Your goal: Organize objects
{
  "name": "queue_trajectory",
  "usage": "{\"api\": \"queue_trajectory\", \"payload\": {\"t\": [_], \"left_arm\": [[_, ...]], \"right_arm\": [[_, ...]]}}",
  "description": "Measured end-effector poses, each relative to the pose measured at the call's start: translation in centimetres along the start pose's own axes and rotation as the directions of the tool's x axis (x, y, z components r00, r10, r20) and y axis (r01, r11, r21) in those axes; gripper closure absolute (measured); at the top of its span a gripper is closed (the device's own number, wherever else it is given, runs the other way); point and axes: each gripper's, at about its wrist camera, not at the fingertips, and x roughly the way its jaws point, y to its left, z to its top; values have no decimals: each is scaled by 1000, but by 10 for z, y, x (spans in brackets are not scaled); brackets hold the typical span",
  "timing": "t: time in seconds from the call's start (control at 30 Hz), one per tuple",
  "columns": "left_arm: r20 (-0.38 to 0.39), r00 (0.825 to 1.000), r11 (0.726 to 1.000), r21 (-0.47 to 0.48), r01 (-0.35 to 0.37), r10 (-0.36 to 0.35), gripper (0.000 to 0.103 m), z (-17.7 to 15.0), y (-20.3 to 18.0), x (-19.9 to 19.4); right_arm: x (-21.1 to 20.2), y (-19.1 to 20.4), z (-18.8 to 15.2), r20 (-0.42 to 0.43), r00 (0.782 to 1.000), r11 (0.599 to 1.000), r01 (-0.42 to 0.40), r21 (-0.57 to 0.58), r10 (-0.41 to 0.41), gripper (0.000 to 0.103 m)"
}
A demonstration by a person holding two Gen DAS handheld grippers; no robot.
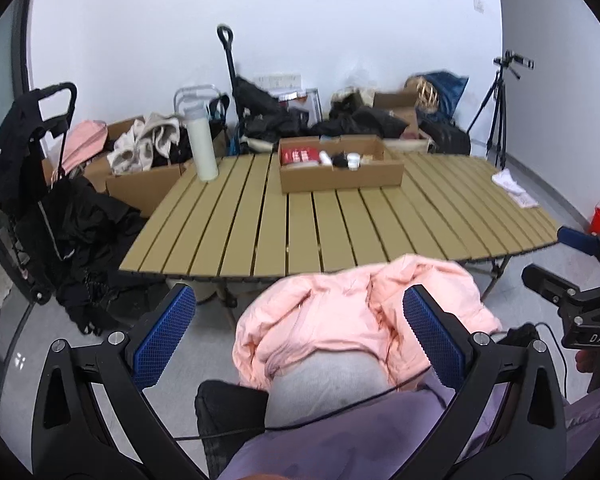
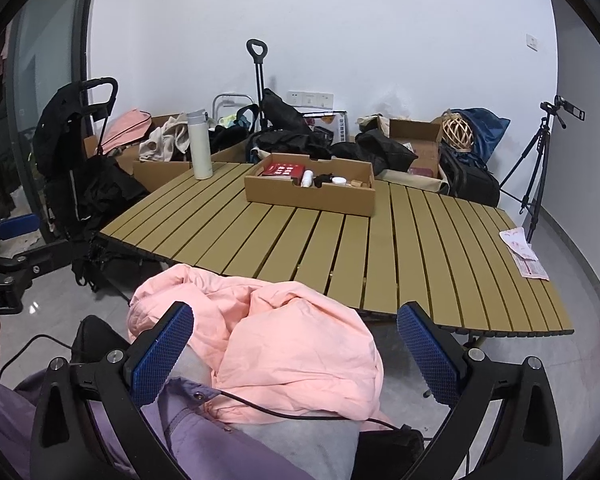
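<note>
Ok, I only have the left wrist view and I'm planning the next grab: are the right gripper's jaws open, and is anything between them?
Observer: Open wide. The right gripper is over the pink jacket, which lies in the gap, not clamped.
Operator: And the sheets at the table's right edge, are they blank?
Observer: No. The papers on the table carry pink and red print.
</note>
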Motion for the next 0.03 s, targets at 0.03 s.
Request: {"api": "queue_trajectory", "payload": {"t": [0.03], "left_arm": [[9,1000,1000,0,-3,3,0,0,1,-1]], "right_arm": [[1,0,0,0,1000,1000,0,1,0,0]]}}
